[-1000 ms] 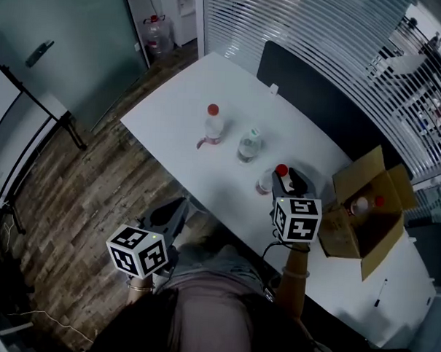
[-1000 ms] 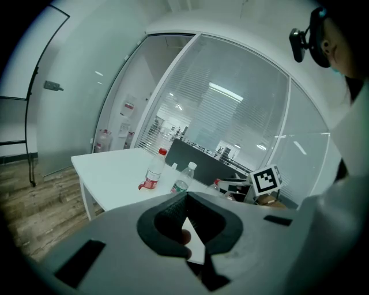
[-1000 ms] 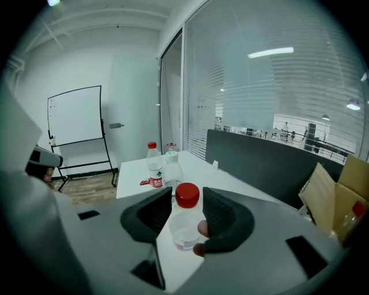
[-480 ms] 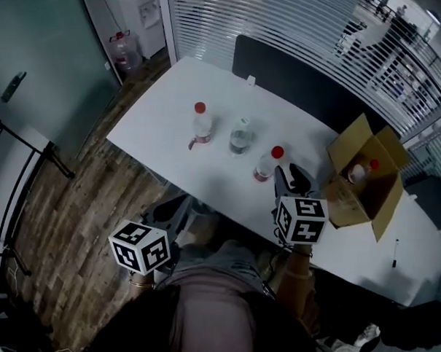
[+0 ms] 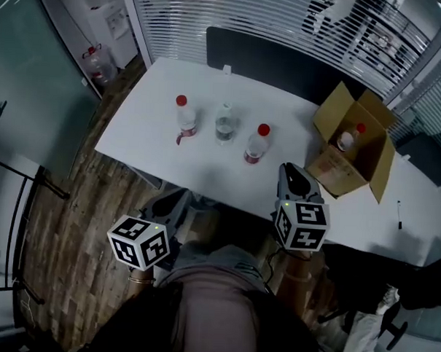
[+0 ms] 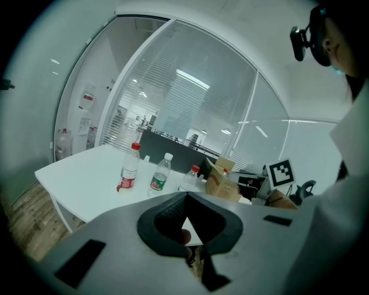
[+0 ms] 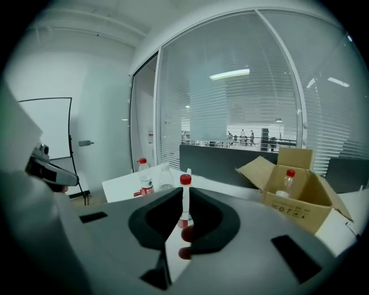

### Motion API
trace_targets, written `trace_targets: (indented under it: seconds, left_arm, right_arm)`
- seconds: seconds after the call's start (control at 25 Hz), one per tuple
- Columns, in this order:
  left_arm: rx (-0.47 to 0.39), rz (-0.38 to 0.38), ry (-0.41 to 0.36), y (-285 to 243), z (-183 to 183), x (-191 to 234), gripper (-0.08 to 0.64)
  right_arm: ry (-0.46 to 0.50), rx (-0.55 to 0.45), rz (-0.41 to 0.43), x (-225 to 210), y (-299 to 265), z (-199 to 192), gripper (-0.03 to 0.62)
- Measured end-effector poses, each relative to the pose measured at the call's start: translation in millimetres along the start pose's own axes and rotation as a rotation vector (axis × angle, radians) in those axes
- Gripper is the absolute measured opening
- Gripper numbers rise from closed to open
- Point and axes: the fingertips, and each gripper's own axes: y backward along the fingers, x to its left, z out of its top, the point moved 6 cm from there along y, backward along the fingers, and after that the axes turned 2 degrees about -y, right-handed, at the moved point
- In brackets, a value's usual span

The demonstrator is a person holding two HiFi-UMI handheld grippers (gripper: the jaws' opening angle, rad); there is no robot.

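right hand-held gripper [image 5: 291,173]: hangs over the near edge of the counter, jaws barely apart with only a thin slit between them, gripping nothing
left hand-held gripper [image 5: 177,200]: off the counter on its 6 o'clock side, above the floor, jaw tips together and empty
red-capped bottle [image 5: 255,144]: upright on the counter at 11 o'clock from the right hand-held gripper, near it but apart; in the right gripper view it shows through the slit
green-label bottle [image 5: 223,123]: upright, just beside the red-capped bottle toward 10 o'clock
red-label bottle [image 5: 184,120]: upright, next in the same row toward 9 o'clock
cardboard box [image 5: 336,168]: open, flaps raised, on the counter at 1 o'clock from the right hand-held gripper
boxed bottle [image 5: 347,138]: stands inside the cardboard box, red cap up
counter [image 5: 145,143]: white and long; a pen [image 5: 399,214] lies toward its 3 o'clock end
room: wood floor [image 5: 65,223] at 8 o'clock, a dark partition [image 5: 269,61] along the counter's 12 o'clock edge, slatted blinds [image 5: 213,11] beyond it, a water jug [image 5: 100,63] on the floor at 10 o'clock
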Motion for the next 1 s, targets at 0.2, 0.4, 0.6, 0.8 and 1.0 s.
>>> trace_targets:
  seconds: [0.2,0.4,0.6,0.8,1.0]
  left_arm:
    - [0.013,-0.039,-0.029,-4,-4,-25,0.006]
    - [0.029,-0.053,-0.042,0,-16,-55,0.005]
    - [0.038,-0.063,-0.05,10,-32,-87,0.005]
    - [0.031,-0.096,-0.038,20,-48,-124,0.006]
    - [0.037,-0.127,-0.047,29,-64,-157,0.006]
  right_arm:
    - [-0.003,0.004,-0.01,-11,33,-10,0.052]
    - [-0.014,0.011,-0.004,-19,68,-22,0.052]
    - [-0.023,0.013,0.001,-24,107,-33,0.051]
    - [-0.072,-0.005,0.022,-33,152,-50,0.051]
    - [-0.081,0.001,-0.002,-44,192,-66,0.046]
